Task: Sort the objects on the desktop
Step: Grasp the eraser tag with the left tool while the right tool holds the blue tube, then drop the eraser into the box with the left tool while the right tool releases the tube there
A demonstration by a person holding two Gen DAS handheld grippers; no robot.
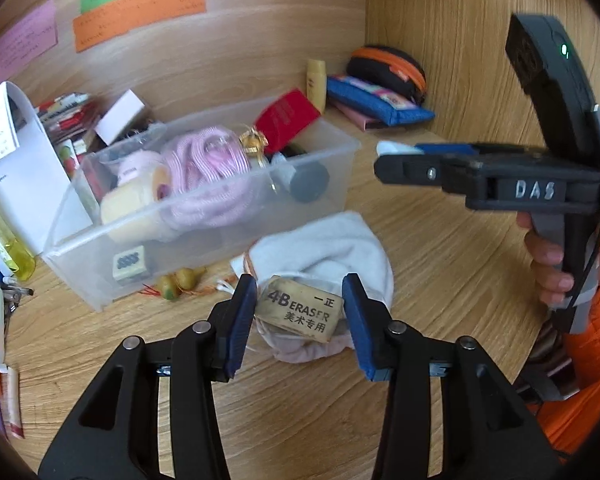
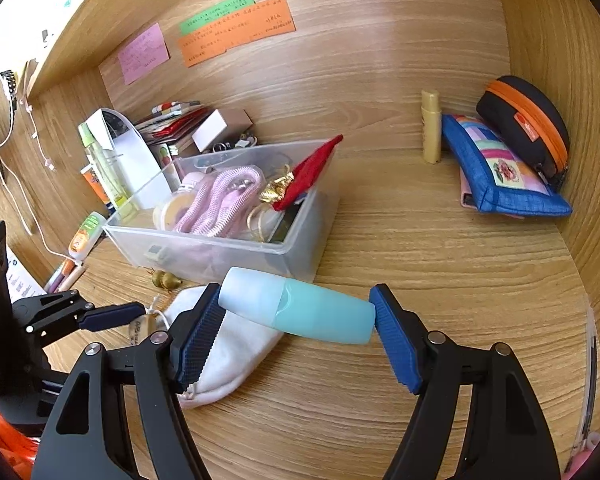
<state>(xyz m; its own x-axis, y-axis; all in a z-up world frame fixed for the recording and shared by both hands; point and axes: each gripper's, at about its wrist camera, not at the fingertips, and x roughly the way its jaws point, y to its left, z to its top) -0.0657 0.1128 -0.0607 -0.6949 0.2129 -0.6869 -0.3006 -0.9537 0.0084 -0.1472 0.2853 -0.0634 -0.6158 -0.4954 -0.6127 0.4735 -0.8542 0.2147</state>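
Observation:
A clear plastic bin holds a pink cord, tape rolls, a red pouch and other small items; it also shows in the right wrist view. My left gripper has its blue pads on both sides of a worn 4B eraser, above a white sock. My right gripper is shut on a light blue bottle held crosswise above the desk, right of the bin's near corner. The right gripper also shows in the left wrist view, and the left gripper in the right wrist view.
A blue pencil pouch, a black and orange case and a yellow tube sit in the back right corner. Papers, bottles and pens crowd the left side. Small gold gourds lie by the bin.

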